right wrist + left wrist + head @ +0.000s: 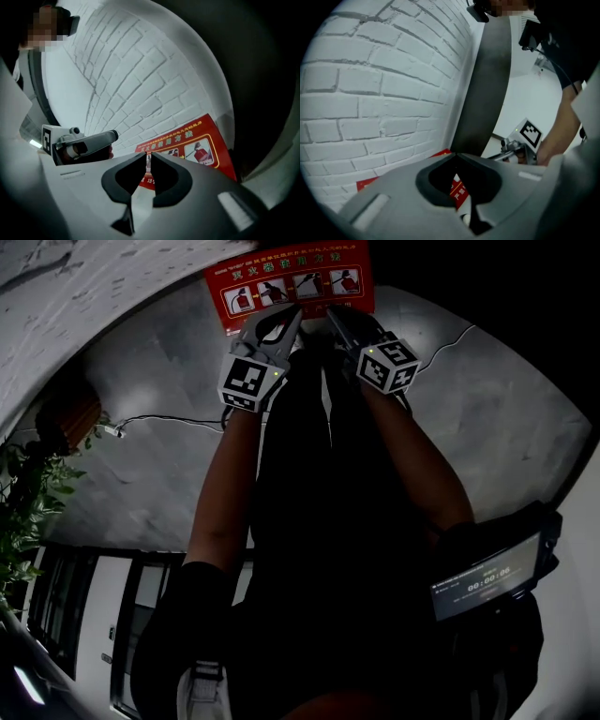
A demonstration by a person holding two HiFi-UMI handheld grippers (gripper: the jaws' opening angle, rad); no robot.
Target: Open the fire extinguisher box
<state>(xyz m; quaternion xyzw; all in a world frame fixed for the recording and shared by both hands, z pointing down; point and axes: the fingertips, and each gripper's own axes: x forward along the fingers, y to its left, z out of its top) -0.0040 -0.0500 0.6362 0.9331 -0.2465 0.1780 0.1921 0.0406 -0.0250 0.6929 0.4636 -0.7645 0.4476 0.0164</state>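
While I can't pick out the box itself in any view, the red extinguisher-instruction sign (289, 282) is right there, top centre of the head view, low on the white brick wall (370, 84), w/ both my tools pointed at it. Left gripper (457, 154): tips pressed together, nothing btwn them, bits of the sign showing just behind. Right gripper (148, 154): tips barely parted, thin slit only, nothing in it, sign straight ahead. The two sit side by side, close but apart. Dark grey upright panel (485, 93) runs beside the brick. Further out: thin cable (164, 418) across the grey surface (506, 427), leafy plant (23, 493) far left, small screen w/ digits (487, 582) by my right arm.
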